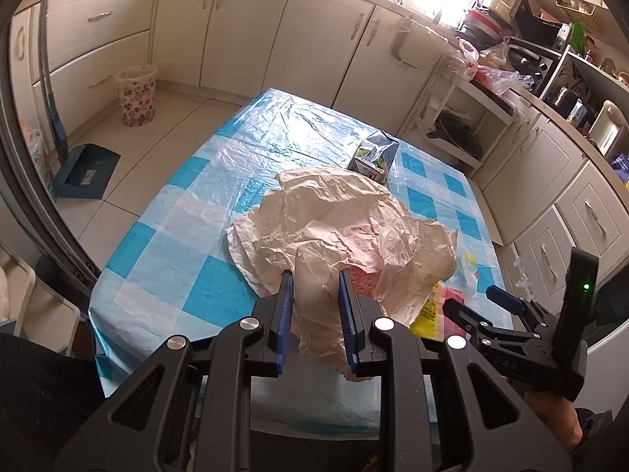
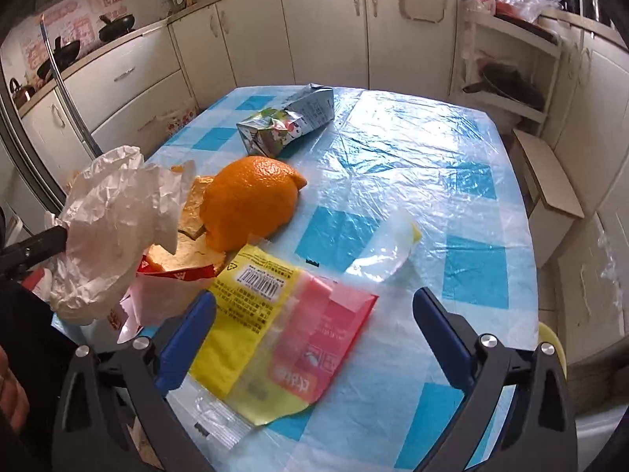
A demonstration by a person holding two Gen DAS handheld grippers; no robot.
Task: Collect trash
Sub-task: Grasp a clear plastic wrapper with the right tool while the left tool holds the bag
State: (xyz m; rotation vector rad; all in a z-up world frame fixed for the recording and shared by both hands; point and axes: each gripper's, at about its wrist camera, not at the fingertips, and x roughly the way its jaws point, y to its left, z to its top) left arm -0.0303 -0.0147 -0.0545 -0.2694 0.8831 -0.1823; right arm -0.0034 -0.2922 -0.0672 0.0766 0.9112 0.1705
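Observation:
My left gripper (image 1: pixel 315 287) is shut on a fold of a crumpled beige plastic bag (image 1: pixel 346 220), which billows over the checked table (image 1: pixel 177 244). In the right wrist view the same bag (image 2: pixel 114 228) hangs at the left. My right gripper (image 2: pixel 314 297) is open wide just above a flat yellow and red wrapper (image 2: pixel 275 314), with a finger on either side of it. Orange peel (image 2: pixel 251 200) sits beyond the wrapper, beside a red wrapper (image 2: pixel 173 273). A squashed drink carton (image 2: pixel 291 118) lies farther back. A clear plastic scrap (image 2: pixel 387 247) lies to the right.
A flowered waste bin (image 1: pixel 137 96) and a blue dustpan (image 1: pixel 84 173) are on the floor at the left. Cream cabinets (image 1: pixel 251 35) ring the room. A white rack with a pan (image 1: pixel 456 133) and a cardboard box (image 2: pixel 550 181) stand right of the table.

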